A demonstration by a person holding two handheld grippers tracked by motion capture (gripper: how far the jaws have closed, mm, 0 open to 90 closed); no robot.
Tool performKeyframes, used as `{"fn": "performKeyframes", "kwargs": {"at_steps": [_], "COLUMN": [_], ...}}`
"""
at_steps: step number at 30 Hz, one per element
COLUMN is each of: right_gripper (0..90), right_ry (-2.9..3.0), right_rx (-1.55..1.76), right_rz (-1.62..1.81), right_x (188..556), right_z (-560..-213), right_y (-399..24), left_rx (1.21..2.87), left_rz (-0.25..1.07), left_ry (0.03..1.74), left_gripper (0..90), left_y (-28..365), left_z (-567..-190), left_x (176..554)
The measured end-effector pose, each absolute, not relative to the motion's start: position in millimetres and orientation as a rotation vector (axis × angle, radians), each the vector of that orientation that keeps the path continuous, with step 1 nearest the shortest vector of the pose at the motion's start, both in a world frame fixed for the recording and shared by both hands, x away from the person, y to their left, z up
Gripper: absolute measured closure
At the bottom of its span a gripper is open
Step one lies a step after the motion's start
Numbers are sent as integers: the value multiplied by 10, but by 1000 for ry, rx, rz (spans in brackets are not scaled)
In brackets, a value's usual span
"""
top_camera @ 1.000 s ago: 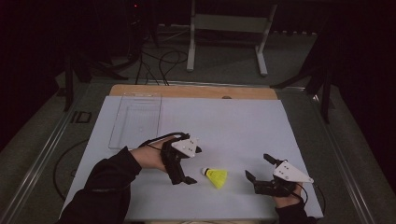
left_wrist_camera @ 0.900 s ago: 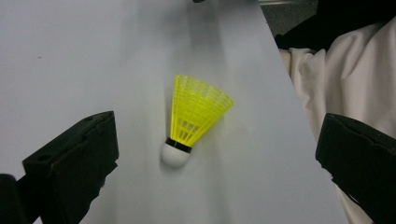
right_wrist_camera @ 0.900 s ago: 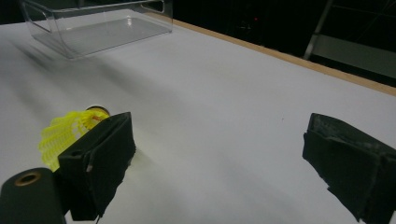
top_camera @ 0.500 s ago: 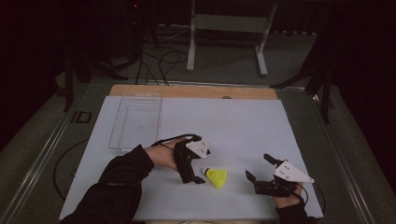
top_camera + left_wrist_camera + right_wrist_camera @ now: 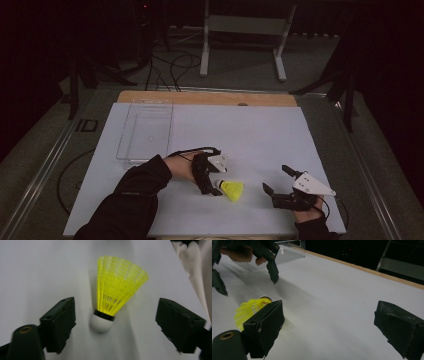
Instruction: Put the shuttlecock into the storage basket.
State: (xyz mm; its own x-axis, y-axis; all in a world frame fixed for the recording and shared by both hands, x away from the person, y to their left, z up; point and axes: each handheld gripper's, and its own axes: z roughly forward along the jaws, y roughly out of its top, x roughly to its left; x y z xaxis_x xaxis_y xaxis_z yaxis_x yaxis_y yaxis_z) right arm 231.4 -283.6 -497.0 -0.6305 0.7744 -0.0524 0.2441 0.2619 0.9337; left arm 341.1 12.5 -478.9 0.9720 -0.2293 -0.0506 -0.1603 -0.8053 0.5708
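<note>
A yellow shuttlecock (image 5: 233,190) with a white cork lies on its side on the white table cover (image 5: 240,140), near the front edge. My left gripper (image 5: 218,182) is open just left of it. In the left gripper view its jaws stand wide apart on either side of the cork (image 5: 101,323), without touching the shuttlecock (image 5: 117,290). My right gripper (image 5: 276,180) rests open on the cover to the shuttlecock's right, with nothing between its jaws. The right gripper view has the shuttlecock (image 5: 249,309) partly behind its own left jaw and the left gripper (image 5: 245,281) above it.
A clear plastic tray (image 5: 145,131) lies at the back left of the cover, also seen as the tray (image 5: 287,252) in the right gripper view. A wooden strip (image 5: 210,97) marks the far edge. A metal stand (image 5: 245,25) and cables are on the floor beyond.
My left gripper has moved right and down toward the shuttlecock, and its open jaws now straddle the cork. The right gripper and the shuttlecock have stayed put.
</note>
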Motion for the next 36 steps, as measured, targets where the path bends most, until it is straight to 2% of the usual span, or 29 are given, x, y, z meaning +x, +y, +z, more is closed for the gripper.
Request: {"fn": "performKeyframes", "kwargs": {"at_steps": [7, 16, 18, 19, 23, 36], "right_gripper": [89, 89, 89, 89, 89, 89], "right_ry": [2028, 2031, 2029, 2029, 2031, 2027], "right_rx": [920, 918, 918, 918, 918, 916], "right_rz": [1361, 1364, 1364, 1365, 1366, 1365], "right_x": [2310, 2308, 2307, 2307, 2306, 2304], "right_z": [-4968, -4966, -4966, -4965, -4965, -4962], "right_y": [-2834, -2832, -2832, -2835, -2832, -2839], "left_rx": [2582, 2681, 2688, 2704, 2726, 2767], "left_rz": [-147, -110, -114, -116, -124, -142], "left_ry": [-300, -344, -346, -361, -377, -417], "left_gripper": [269, 457, 466, 504, 556, 630], "left_y": [72, -19, -29, -49, -83, -141], "left_z": [-4870, -4914, -4917, -4917, -4917, -4936], "left_x": [3418, 3442, 3443, 3443, 3444, 3436]}}
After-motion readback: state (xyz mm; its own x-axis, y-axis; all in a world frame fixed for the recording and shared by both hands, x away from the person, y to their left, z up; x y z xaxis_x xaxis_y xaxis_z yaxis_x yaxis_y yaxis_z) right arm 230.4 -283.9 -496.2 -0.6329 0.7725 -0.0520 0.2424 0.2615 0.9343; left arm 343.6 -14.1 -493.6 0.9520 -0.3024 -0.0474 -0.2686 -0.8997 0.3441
